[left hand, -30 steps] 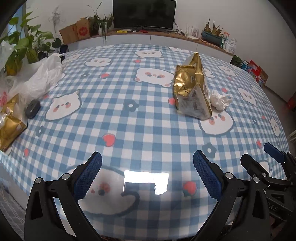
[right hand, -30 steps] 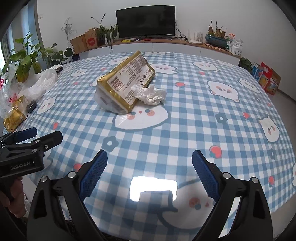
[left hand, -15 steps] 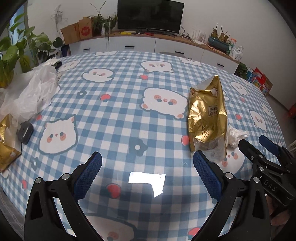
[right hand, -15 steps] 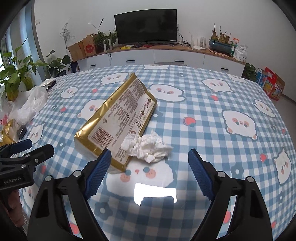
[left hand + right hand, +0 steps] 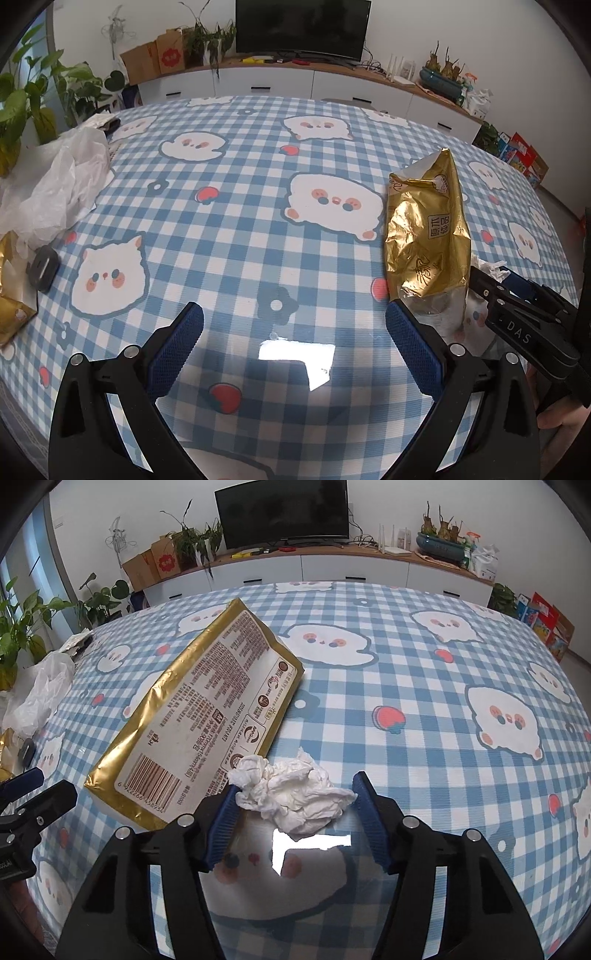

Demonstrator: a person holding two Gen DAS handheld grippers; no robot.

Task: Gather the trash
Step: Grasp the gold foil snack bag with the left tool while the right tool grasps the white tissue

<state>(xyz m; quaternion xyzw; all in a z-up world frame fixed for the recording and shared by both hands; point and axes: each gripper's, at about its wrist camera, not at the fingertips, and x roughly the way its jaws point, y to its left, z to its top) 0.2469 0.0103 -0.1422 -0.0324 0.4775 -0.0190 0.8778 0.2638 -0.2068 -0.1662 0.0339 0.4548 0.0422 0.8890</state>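
Looking across the tabletop (image 5: pixel 258 206), I am seeing its blue checked cloth carrying everything. Taking the gold packet (image 5: pixel 207 731) as my landmark, it is lying flat near the middle, printed side up in the right view. A white plastic bag (image 5: pixel 55 184) is sitting well to the packet's left at the edge. The crumpled tissue (image 5: pixel 295 797) is touching the packet's near right corner. I am holding my right gripper (image 5: pixel 295 819) with its fingers apart on either side of the tissue. My left gripper (image 5: pixel 291 350), fingers spread wide and gripping nothing, is hovering just left of the packet.
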